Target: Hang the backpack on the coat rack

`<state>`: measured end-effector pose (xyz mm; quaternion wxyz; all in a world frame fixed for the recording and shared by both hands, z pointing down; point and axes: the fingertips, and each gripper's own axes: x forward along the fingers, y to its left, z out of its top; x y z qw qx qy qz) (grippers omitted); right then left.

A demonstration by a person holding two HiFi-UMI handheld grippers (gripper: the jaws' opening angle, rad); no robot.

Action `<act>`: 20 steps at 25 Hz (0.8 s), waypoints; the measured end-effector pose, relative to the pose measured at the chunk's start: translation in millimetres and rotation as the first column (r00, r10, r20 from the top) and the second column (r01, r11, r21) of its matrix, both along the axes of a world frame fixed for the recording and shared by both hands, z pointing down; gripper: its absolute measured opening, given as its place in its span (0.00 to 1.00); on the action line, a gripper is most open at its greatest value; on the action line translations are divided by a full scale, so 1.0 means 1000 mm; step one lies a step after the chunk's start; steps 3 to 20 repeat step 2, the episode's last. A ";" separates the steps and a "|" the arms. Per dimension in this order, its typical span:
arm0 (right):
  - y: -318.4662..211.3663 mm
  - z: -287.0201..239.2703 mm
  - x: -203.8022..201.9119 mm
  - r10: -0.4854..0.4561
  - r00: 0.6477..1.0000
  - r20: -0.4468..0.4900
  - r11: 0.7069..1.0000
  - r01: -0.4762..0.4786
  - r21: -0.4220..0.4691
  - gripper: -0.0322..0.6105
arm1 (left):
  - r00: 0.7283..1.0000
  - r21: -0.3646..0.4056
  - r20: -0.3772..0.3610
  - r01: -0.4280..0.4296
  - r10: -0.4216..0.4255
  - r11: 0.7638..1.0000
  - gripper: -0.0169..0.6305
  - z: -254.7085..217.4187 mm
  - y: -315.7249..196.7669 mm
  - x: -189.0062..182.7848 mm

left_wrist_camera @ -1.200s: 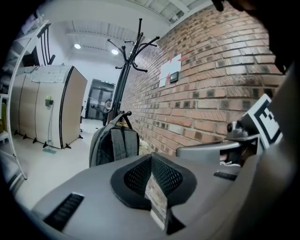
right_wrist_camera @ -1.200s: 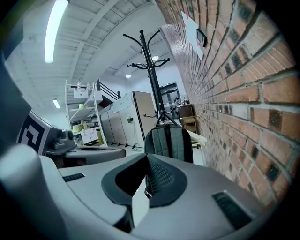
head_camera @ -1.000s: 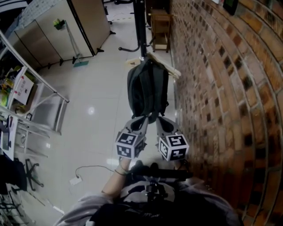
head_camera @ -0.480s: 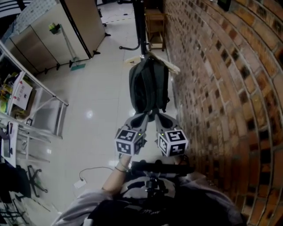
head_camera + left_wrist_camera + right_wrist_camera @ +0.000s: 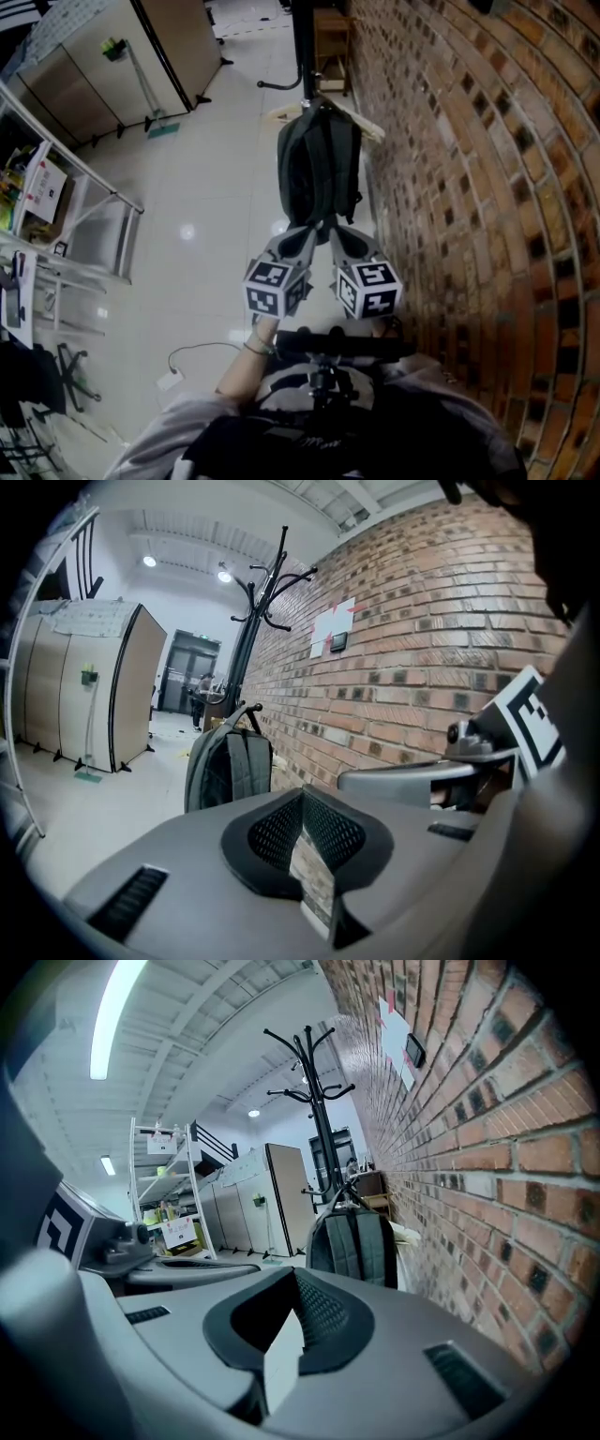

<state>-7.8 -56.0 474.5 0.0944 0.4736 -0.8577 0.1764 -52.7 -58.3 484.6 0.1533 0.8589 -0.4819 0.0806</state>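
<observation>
My left gripper (image 5: 302,803) and right gripper (image 5: 292,1288) are both empty, jaws pressed together, held side by side, close but apart, and tipped slightly down. The backpack (image 5: 319,169) is straight ahead of both tips, near but not touching, its straps facing me and its top against the pole of the rack (image 5: 302,47); I cannot tell whether it hangs from a hook. A brick wall (image 5: 469,187) runs along the right of my right gripper
</observation>
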 end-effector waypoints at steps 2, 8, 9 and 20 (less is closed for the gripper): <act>0.001 0.000 -0.002 -0.005 1.000 -0.003 1.000 0.005 0.001 0.07 | 1.000 0.002 0.000 0.000 0.000 1.000 0.02 0.000 0.001 -0.001; 0.001 0.000 -0.002 -0.005 1.000 -0.003 1.000 0.005 0.001 0.07 | 1.000 0.002 0.000 0.000 0.000 1.000 0.02 0.000 0.001 -0.001; 0.001 0.000 -0.002 -0.005 1.000 -0.003 1.000 0.005 0.001 0.07 | 1.000 0.002 0.000 0.000 0.000 1.000 0.02 0.000 0.001 -0.001; 0.001 0.000 -0.002 -0.005 1.000 -0.003 1.000 0.005 0.001 0.07 | 1.000 0.002 0.000 0.000 0.000 1.000 0.02 0.000 0.001 -0.001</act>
